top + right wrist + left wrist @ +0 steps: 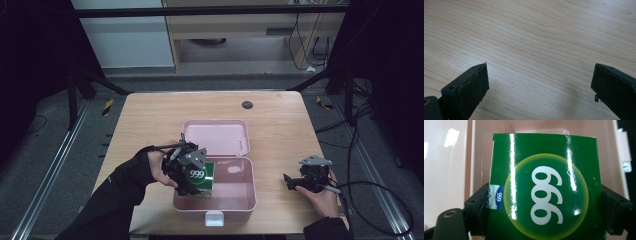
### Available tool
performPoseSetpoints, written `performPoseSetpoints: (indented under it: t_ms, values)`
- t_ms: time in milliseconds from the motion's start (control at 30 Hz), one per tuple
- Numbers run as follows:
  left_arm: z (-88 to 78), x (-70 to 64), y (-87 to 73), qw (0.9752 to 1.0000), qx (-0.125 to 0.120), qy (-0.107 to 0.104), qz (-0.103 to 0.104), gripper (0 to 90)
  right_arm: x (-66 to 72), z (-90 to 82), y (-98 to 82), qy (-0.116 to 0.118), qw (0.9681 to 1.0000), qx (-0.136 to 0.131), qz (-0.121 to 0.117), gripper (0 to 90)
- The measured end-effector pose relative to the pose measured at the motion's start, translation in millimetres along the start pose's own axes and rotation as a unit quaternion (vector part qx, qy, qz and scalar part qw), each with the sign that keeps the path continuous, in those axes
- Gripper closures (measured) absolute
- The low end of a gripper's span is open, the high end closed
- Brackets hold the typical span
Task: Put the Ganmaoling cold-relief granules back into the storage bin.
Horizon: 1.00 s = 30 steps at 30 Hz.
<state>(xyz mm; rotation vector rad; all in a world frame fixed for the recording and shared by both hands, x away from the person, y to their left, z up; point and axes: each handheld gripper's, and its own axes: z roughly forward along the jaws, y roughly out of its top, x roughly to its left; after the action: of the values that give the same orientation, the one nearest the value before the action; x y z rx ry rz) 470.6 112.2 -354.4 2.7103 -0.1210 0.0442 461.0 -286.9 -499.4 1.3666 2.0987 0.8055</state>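
Green box (200, 179): clamped in L gripper (189, 172), frame centre, over pink case (235, 200) left edge. R gripper (306, 181): jaws apart, lower right. Risk: box catches case wall, tilts.

— We see the high view dim, its far left and right sides nearly black, the table (150, 115) evenly lit.

— We agree; overhead light streaks glare down the green box (544, 190), and soft shadows lie under the right gripper (540, 87).
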Motion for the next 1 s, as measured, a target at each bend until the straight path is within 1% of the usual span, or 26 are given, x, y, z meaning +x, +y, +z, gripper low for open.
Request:
performPoseSetpoints:
  t_ms: [133, 267, 433, 467, 533, 767, 1000]
  values:
    - [6.5, 0.0, -4.3, 1.0000, 0.002, -0.004, -0.005, 14.6, 0.4, 0.3, 0.0, 0.000, 1.0000, 0.002, 0.000, 1.8]
    - [13.2, 0.0, -7.5, 0.9999, 0.010, -0.006, -0.006, 14.6, 0.7, 0.7, -0.1, 0.001, 1.0000, 0.002, 0.000, 1.8]
    - [20.7, 0.4, -12.0, 0.9998, 0.012, -0.010, -0.012, 14.6, 0.8, 0.9, -0.2, 0.002, 1.0000, 0.006, -0.003, 1.8]
    - [22.2, 0.5, -12.8, 0.9998, 0.014, -0.009, -0.010, 14.6, 0.8, 1.0, -0.3, 0.002, 1.0000, 0.006, -0.003, 1.8]
    - [25.3, 0.4, -14.6, 0.9997, 0.017, -0.010, -0.014, 14.5, 1.0, 1.3, -0.3, 0.002, 1.0000, 0.006, -0.003, 1.8]
    - [33.3, 1.5, -19.6, 0.9994, 0.016, -0.017, -0.024, 14.1, 1.4, 1.8, -0.4, 0.004, 1.0000, 0.008, -0.003, 1.4]
    - [38.0, 1.8, -22.6, 0.9992, 0.021, -0.020, -0.028, 13.6, 1.3, 1.6, -0.4, 0.003, 1.0000, 0.007, -0.003, 1.1]
